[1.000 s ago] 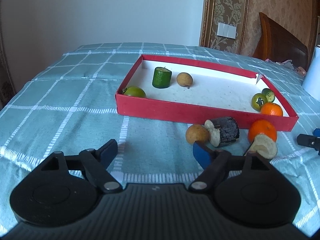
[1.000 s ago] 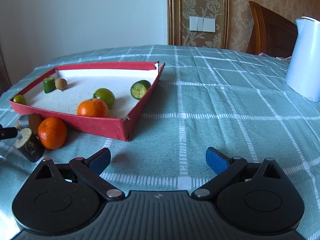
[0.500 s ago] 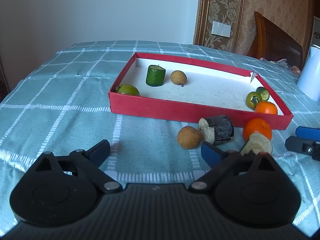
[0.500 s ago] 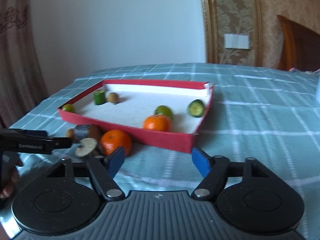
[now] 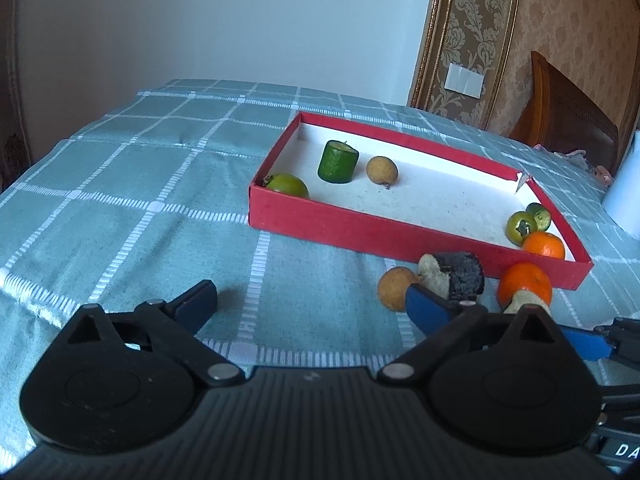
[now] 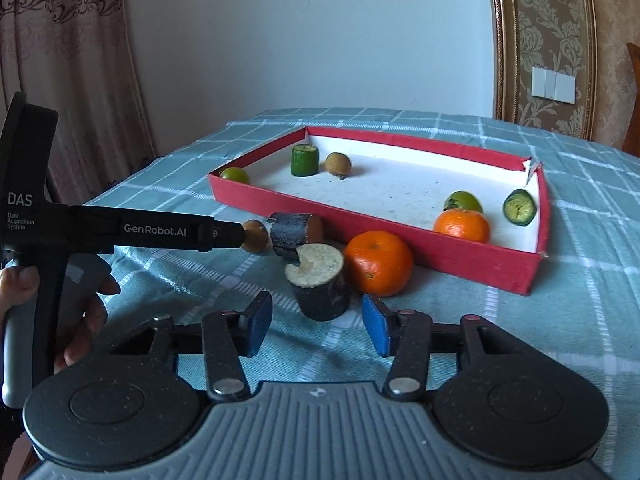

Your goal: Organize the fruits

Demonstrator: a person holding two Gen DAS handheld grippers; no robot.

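A red tray [image 6: 460, 258] holds several fruits: a green cylinder piece [image 6: 305, 160], a brown longan [image 6: 338, 164], green fruits and an orange [image 6: 462, 225]. In front of it on the cloth lie an orange [image 6: 379, 262], two dark-skinned cut pieces [image 6: 320, 282] [image 6: 296, 232] and a brown longan [image 6: 255, 235]. My right gripper [image 6: 316, 328] is open, its pads just before the nearer dark piece. My left gripper [image 5: 308, 300] is open, its right finger close to the loose longan [image 5: 396, 288]; it also shows in the right wrist view [image 6: 224, 234].
The table carries a teal checked cloth [image 5: 140, 208]. A white kettle [image 5: 626, 196] stands at the right, a wooden chair [image 5: 568, 116] behind. A curtain [image 6: 68, 72] hangs at the left. A hand [image 6: 80, 320] holds the left gripper's handle.
My right gripper swung left and came close to the loose fruits, its jaws narrower. My left gripper shifted left and drew back a little; its right finger stays beside the loose longan.
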